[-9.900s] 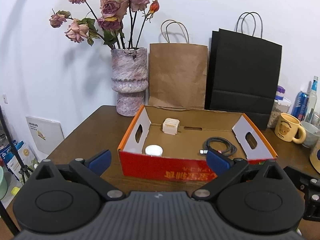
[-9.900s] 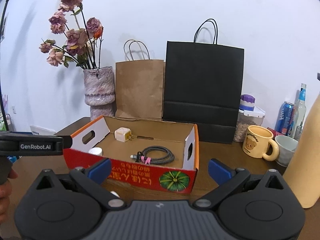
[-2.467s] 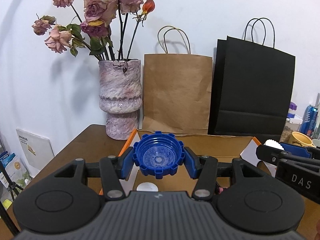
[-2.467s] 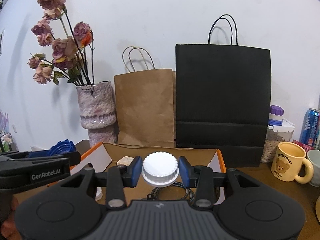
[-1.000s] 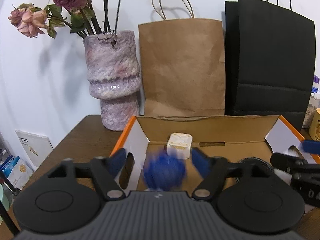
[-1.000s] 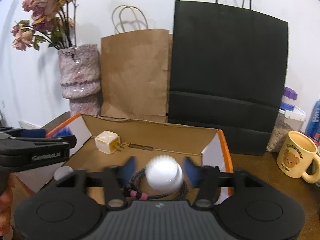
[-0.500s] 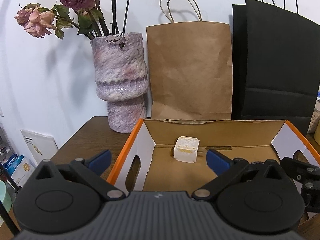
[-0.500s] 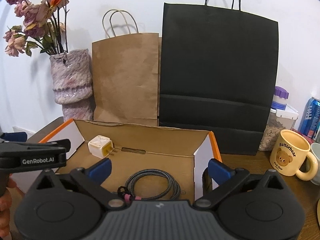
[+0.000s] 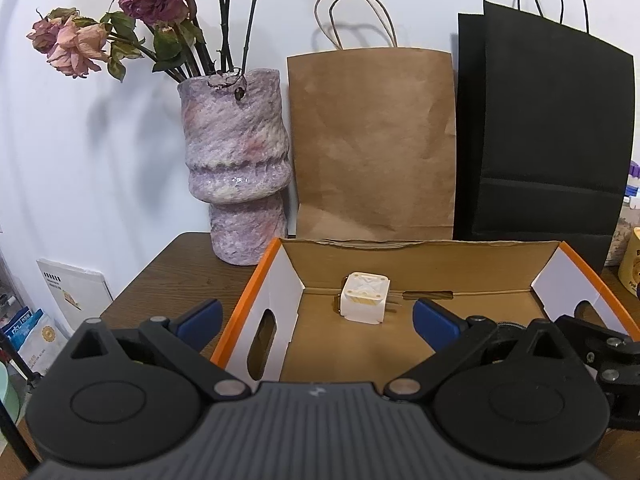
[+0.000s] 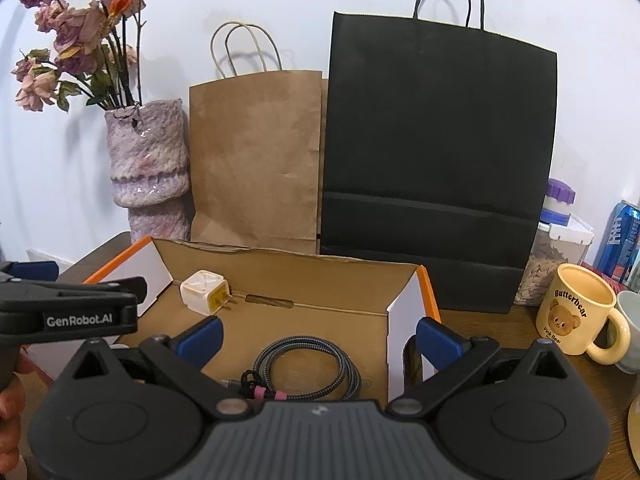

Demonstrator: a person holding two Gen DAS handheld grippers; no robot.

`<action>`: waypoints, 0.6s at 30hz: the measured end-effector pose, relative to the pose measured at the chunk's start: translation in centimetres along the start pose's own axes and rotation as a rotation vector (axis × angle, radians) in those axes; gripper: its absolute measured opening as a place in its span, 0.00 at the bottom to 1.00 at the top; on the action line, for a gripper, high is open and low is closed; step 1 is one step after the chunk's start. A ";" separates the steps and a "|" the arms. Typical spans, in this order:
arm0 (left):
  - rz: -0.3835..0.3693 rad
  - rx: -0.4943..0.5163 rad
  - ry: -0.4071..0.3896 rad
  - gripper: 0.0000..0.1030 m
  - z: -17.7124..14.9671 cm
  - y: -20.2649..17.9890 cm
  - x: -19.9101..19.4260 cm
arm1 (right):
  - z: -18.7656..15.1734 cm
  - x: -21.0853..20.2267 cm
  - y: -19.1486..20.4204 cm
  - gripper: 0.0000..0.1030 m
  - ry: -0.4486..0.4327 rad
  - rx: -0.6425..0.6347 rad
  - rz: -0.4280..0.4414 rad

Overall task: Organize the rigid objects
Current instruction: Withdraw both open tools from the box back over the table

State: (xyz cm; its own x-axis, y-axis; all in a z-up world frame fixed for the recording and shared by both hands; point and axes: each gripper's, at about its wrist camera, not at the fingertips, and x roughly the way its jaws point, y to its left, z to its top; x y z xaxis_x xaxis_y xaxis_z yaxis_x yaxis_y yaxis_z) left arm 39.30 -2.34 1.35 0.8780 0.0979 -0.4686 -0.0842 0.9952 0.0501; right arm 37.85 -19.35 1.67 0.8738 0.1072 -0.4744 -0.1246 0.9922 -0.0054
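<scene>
Desk [image 9: 172, 264]: wood, back edge against the wall. Black bag [image 10: 436, 168], brown bag [image 10: 256, 160] and vase [image 9: 236, 168] line the back edge. Box [image 9: 280, 280], open-topped, sits just in front of them; free strip of desk along its left side, mug [image 10: 576, 312] well clear on the right.

In the box: cable [image 10: 304, 372] coiled near the front right, charger [image 9: 366, 298] by the back wall.

Left gripper [image 9: 316, 318] and right gripper [image 10: 318, 334] both gape wide, nothing between the jaws, over the box's front edge.
</scene>
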 end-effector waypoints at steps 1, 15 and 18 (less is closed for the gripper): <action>-0.003 -0.004 0.000 1.00 0.0 0.1 -0.1 | 0.0 -0.2 0.0 1.00 -0.001 -0.001 0.000; -0.009 -0.017 -0.016 1.00 -0.4 0.8 -2.8 | -0.5 -3.2 0.1 1.00 -0.045 -0.020 0.011; -0.011 -0.019 -0.022 1.00 -0.6 1.0 -3.5 | -0.8 -3.9 0.0 1.00 -0.049 -0.023 0.017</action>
State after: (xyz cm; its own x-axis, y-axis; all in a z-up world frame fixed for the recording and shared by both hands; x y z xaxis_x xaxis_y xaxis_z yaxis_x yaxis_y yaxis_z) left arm 35.90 -1.72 2.47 0.8890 0.0872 -0.4496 -0.0835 0.9961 0.0280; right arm 34.04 -19.80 2.85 0.8935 0.1274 -0.4307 -0.1496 0.9886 -0.0179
